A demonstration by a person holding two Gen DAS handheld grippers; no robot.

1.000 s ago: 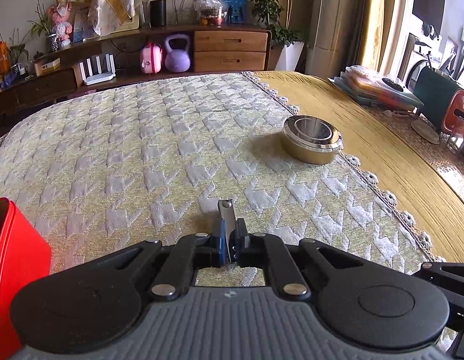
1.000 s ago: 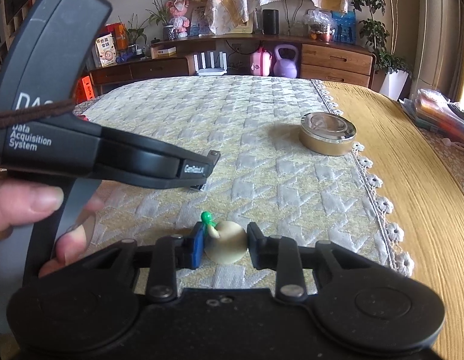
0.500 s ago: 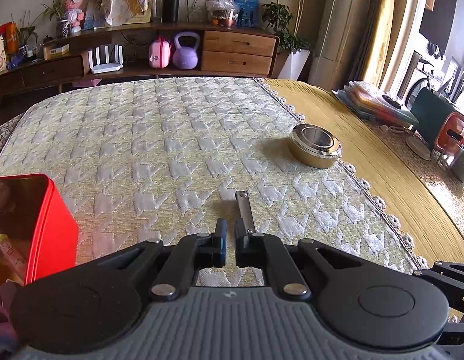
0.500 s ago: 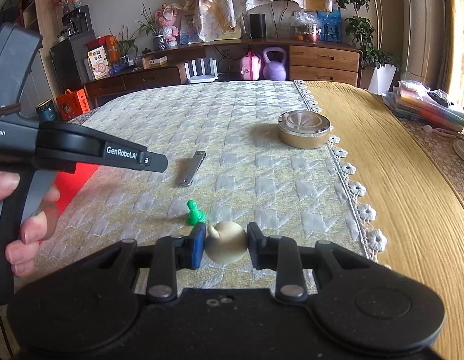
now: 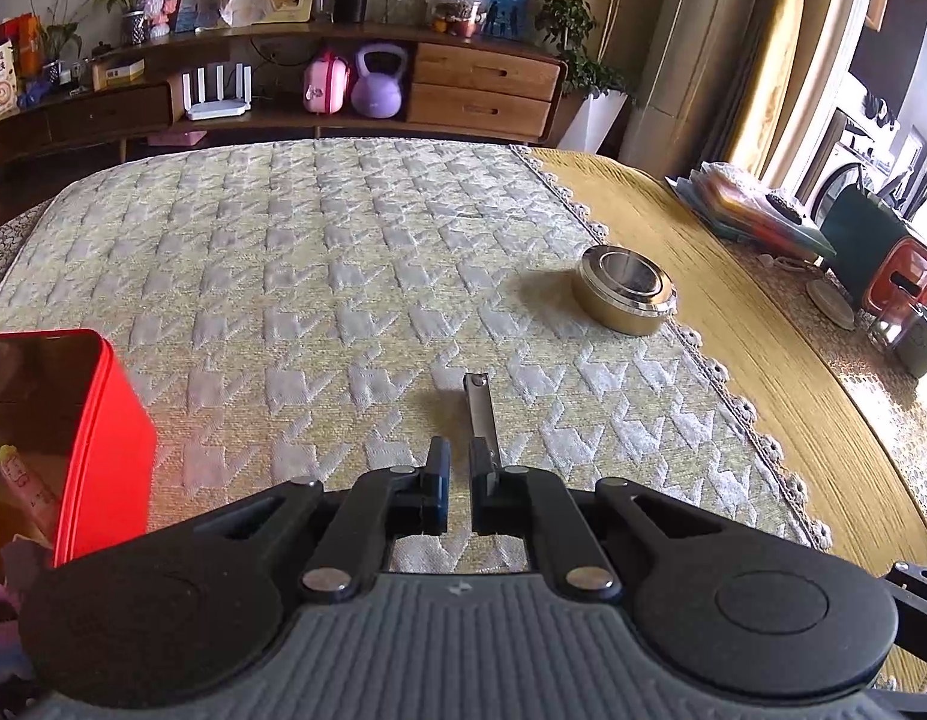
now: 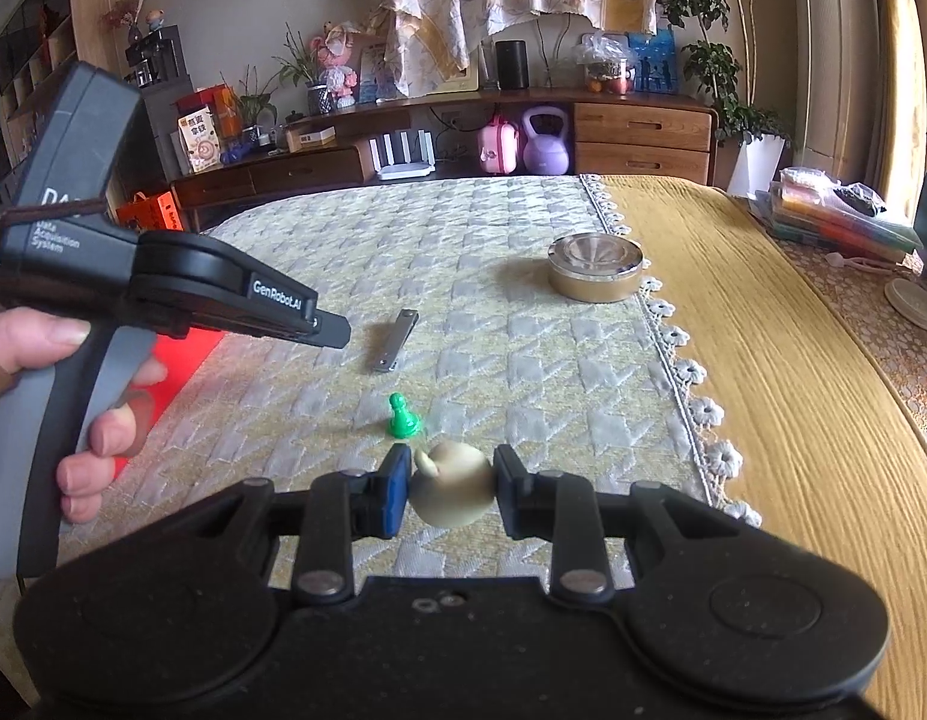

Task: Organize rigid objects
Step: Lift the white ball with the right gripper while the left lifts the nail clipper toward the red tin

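Jaws of the left gripper [image 5: 457,489] are pressed nearly together with nothing between them, hovering over the quilted cloth [image 5: 319,276]. Those of the right gripper [image 6: 452,489] pinch a small beige gourd-shaped piece [image 6: 454,483] at lower centre of the right wrist view.

Just above the left fingertips in the left wrist view lies a flat metal nail clipper [image 5: 482,414], pointing up the frame. A green pawn [image 6: 402,417] stands upright just above the beige piece in the right wrist view, with the clipper farther up and left of it. The red box [image 5: 106,444] sits at the left edge of the left wrist view, open-topped, a few items showing inside.

A round gold tin [image 5: 626,289] rests near the quilted cloth's lace border [image 6: 673,336], right of centre. Between the box and the tin the cloth is a broad open stretch. Right of the border, the mustard cover [image 5: 763,324] runs bare as far as a stack of folders [image 5: 751,210] at the bench's far right.

A person's hand [image 6: 37,396] grips the left gripper's handle at the left of the right wrist view. Behind the bench stands a wooden sideboard [image 5: 475,84] with a purple kettlebell [image 5: 376,81].
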